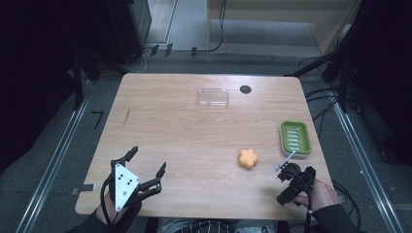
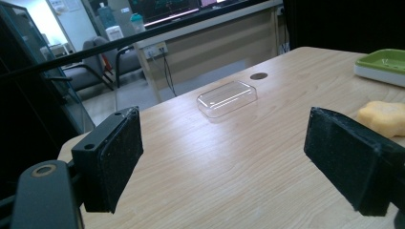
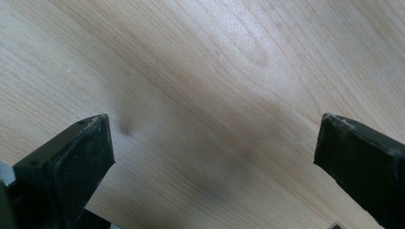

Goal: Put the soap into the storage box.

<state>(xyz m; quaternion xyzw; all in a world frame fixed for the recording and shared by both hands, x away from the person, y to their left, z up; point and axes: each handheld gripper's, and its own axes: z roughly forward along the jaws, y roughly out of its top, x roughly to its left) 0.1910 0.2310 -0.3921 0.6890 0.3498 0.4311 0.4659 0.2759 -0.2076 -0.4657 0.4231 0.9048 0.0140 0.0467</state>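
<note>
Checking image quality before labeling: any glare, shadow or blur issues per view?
High view: room dark, table evenly lit, clear box faint but readable. Left gripper view: bright window glare at top left, sheen on the wood, near pads soft. Right gripper view: broad soft shadow across the wood grain, pads slightly blurred.

No legible text or labels

A lab or office workroom set up for recording

A bare wooden table (image 1: 194,141) is placed on grey carpet between metal floor rails (image 1: 53,160), with loose cables (image 1: 218,29) trailed across the floor. In the left gripper view, monitors (image 2: 165,9), an office chair (image 2: 95,64) and a wall socket (image 2: 155,49) are seen behind the table.
</note>
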